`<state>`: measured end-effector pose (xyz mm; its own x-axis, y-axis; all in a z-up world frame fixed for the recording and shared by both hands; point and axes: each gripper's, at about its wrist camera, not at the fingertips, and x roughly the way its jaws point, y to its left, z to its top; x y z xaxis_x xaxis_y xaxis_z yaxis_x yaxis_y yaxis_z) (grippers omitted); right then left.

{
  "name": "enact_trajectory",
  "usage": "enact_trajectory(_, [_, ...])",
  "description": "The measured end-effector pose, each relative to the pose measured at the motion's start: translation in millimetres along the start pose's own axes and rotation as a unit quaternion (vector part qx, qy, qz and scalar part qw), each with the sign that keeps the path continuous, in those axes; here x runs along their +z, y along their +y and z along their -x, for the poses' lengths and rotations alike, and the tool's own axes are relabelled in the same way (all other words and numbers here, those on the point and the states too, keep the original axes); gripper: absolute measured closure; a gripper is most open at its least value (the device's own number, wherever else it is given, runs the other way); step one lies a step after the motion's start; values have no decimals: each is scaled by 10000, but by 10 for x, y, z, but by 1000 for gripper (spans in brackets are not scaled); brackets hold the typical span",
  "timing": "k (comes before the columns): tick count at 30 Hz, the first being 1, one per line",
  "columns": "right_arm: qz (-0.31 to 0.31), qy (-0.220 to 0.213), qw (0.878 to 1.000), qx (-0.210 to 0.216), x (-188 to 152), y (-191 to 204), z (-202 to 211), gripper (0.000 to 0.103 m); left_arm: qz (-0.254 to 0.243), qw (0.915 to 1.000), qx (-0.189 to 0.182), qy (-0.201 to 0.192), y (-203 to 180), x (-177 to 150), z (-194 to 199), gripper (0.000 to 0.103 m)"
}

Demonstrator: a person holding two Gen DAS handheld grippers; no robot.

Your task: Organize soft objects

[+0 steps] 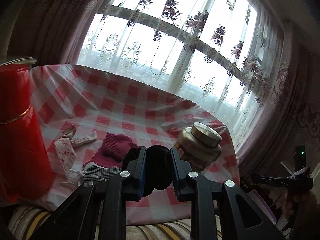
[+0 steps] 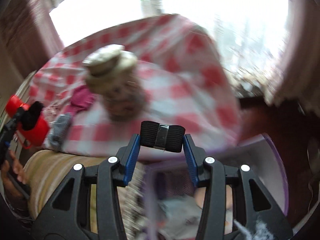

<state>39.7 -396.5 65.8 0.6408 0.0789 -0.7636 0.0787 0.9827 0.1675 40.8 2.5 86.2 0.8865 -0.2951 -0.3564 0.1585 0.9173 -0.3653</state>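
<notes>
Grippers both loaded beside the jar [image 1: 200,146].
Left gripper [image 1: 158,168] clamps a black fuzzy bundle [image 1: 158,166]; right gripper [image 2: 161,140] pinches a banded black roll [image 2: 161,139], its long axis crosswise, jar ahead-left.

Home: lace curtains [image 1: 180,46], checked tablecloth [image 1: 124,100], striped upholstery [image 1: 166,230].

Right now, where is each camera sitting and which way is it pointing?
Left wrist: sits behind the left gripper, facing across the checked tablecloth toward the curtained window; its gripper clamps a black soft item, and the right gripper shows far right.
Right wrist: sits behind the right gripper, tilted down over the table edge and a purple-rimmed container; it holds a black banded roll, and a hand shows at left.
Shared: tablecloth, the lidded jar, the red flask, the maroon knit.
</notes>
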Motion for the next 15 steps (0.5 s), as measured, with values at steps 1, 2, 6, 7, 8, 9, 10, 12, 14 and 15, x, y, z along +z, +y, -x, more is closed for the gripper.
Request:
enact_trajectory(1, [-138,48,9999,-74,-51,-128,0,54,-62,9999,-75,41,-72,-12,-6,80])
enact_trajectory(2, [-286,107,9994,-131,-112,-267,-9,54,-127,9998,-149,81,-150,-25,-10,80])
enact_trajectory(6, [-508,252,9981,-242,-225,-539,-106,54,-380,9977,-483,280,-492,-98,-25,80])
enact_trajectory(7, [-567,296,9977,-225,-252,-583,-146,54,-442,9969,-562,334,-573,-117,-34,80])
enact_trajectory(8, [-623,347,9973,-182,-268,-622,-197,54,-489,9963,-610,368,-629,-128,-35,80])
enact_trajectory(9, [-641,377,9971,-160,-283,-638,-235,53,-583,9950,-696,427,-733,-155,-42,80])
enact_trajectory(10, [-646,401,9970,-155,-292,-647,-269,53,-648,9940,-751,462,-787,-172,-39,80])
enact_trajectory(12, [-633,482,9968,-117,-315,-676,-365,52,-797,9914,-885,551,-942,-207,-47,80])
enact_trajectory(14, [-649,508,9966,-92,-371,-706,-406,52,-934,9877,-1063,671,-1096,-248,-65,80])
enact_trajectory(15, [-681,505,9964,-88,-393,-735,-428,52,-1025,9852,-1154,742,-1190,-276,-81,80])
